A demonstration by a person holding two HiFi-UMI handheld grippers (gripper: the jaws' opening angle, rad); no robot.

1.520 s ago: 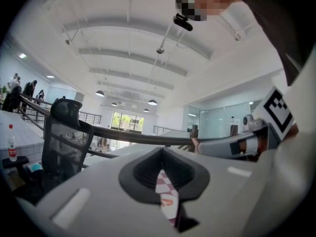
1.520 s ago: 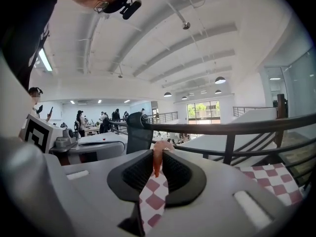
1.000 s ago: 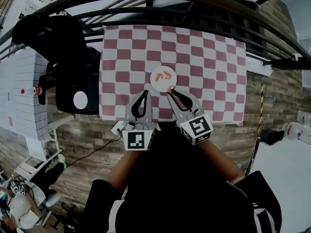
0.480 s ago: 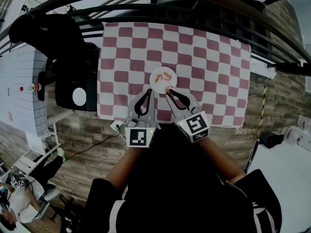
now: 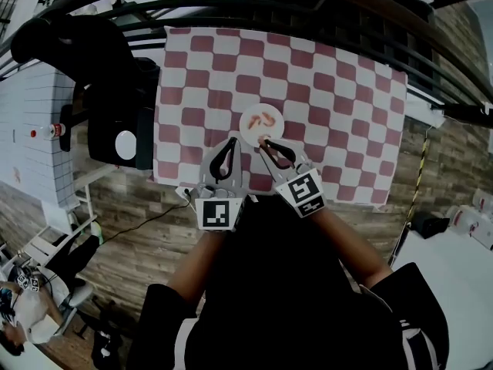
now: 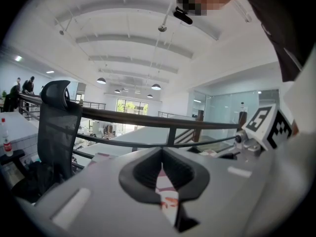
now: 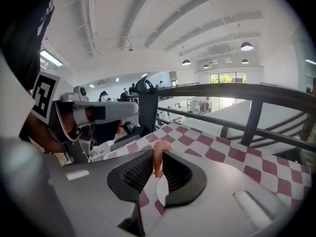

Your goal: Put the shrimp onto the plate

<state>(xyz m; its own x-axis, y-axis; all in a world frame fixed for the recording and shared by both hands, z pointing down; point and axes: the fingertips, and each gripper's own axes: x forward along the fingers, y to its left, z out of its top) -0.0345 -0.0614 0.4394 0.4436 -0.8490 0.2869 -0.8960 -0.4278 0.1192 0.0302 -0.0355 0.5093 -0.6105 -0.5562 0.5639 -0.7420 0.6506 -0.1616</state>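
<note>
Right hand-held gripper (image 5: pixel 264 142) clenched on a shrimp (image 7: pixel 157 157) over the plate (image 5: pixel 248 126) just ahead, which bears other shrimp (image 5: pixel 266 118); release remains; left hand-held gripper (image 5: pixel 230 141) closed, empty.

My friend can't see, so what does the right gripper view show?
The right gripper holds a pink shrimp between its fingers, just over a white plate. A red-and-white checked cloth lies beneath.

Plate (image 5: pixel 249 126) front rim hid by rt fingers (image 5: pixel 283 153).
</note>
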